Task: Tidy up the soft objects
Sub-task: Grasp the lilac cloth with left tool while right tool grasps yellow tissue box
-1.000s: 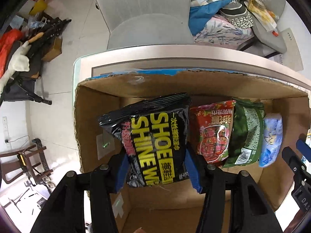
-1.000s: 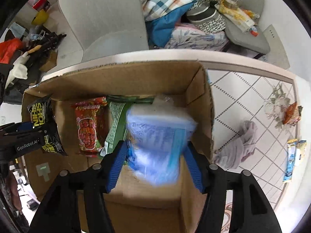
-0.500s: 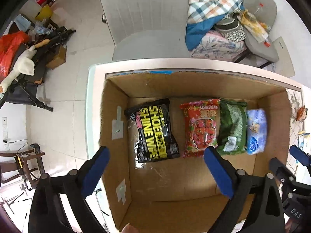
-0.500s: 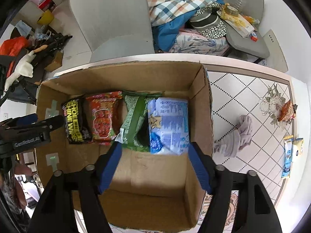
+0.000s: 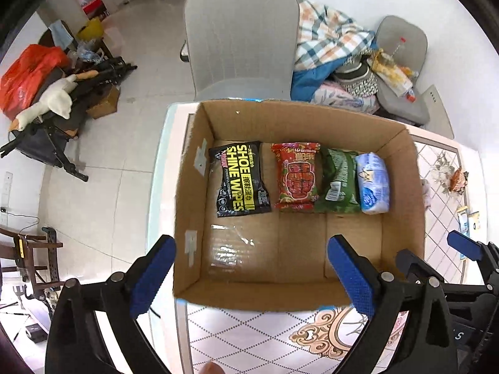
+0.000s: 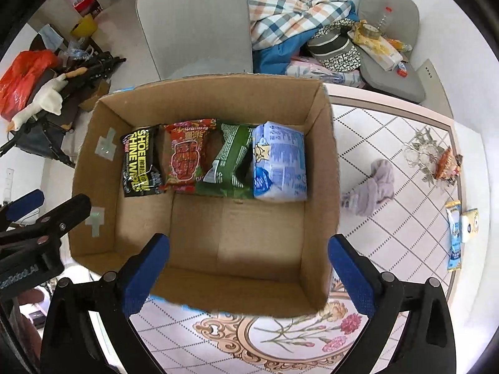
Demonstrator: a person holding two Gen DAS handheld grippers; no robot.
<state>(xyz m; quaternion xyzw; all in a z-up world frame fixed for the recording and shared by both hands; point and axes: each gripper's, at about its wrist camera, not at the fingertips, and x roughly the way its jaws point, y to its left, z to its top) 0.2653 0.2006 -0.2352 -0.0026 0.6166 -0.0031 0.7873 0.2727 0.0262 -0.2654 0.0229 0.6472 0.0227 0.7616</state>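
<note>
An open cardboard box (image 5: 402,168) (image 6: 321,187) stands on the table. In a row along its far wall lie a black shoe-wipes pack (image 5: 240,179) (image 6: 140,162), a red pack (image 5: 296,176) (image 6: 185,157), a green pack (image 5: 340,180) (image 6: 232,160) and a blue pack (image 5: 372,184) (image 6: 279,162). My left gripper (image 5: 251,275) is open and empty above the box's near wall. My right gripper (image 6: 248,272) is open and empty above the near wall too.
On the patterned tablecloth right of the box lie a grey cloth (image 6: 372,187), an orange packet (image 6: 447,165) and small blue-and-yellow packets (image 6: 458,233). A grey chair (image 5: 240,40) stands behind the table. Clothes are piled on a seat (image 6: 299,31) behind.
Both grippers let go of their packs, the black one at left and the blue one at right, then opened and pulled back up and away from the box.
</note>
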